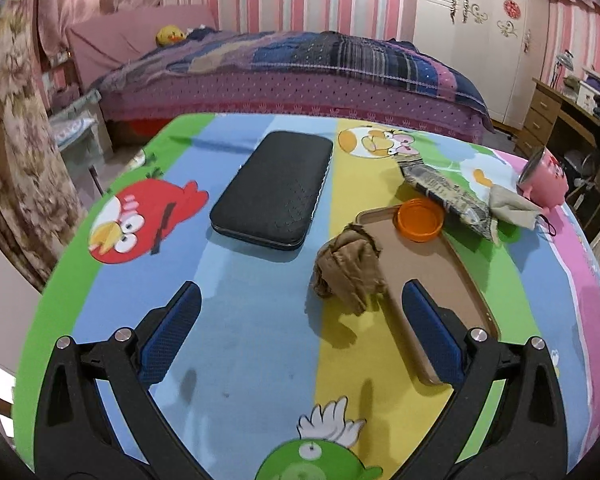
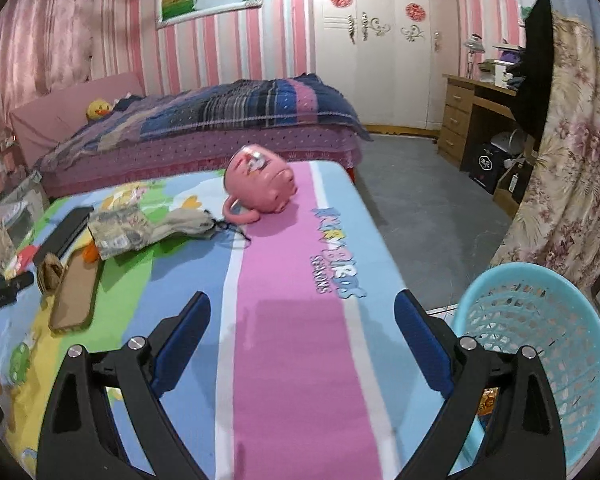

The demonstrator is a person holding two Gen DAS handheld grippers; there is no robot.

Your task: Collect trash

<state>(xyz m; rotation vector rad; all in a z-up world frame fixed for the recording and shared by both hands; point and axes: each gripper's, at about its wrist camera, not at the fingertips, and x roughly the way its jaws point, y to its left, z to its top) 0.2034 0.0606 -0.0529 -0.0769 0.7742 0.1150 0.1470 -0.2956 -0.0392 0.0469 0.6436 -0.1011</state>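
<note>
Left wrist view: my left gripper [image 1: 300,328] hangs over the desk [image 1: 260,344] with its fingers [image 1: 172,332] spread wide and nothing between them.
Nearest trash: a crumpled brown wad [image 1: 350,270] sits just ahead of the left gripper, draped over the near corner of the tan tray [image 1: 436,276].
Other trash, as I judge it: a printed wrapper [image 1: 448,194] lies beyond the tray, touching an orange lid [image 1: 420,220] on the tray's far end, with a beige crumpled bag [image 1: 514,204] beside it.
Not trash, I think: the black case [image 1: 272,190] and the tipped pink pig mug [image 1: 542,178].
Right wrist view: my right gripper [image 2: 302,340] is also spread wide and empty, above the pink stripe near the desk edge.
Basket: the blue basket [image 2: 540,344] stands on the floor just off the desk's right side, well apart from the wad.
Risk 1: closing low on the wad could pinch the tray rim, dragging the tray and the lid along.
Risk 2: the wad looks soft and loose, so a shallow grip may shed it during the long carry across the desk.
Risk 3: reaching for the bag may knock the mug, which could roll off the edge.
</note>
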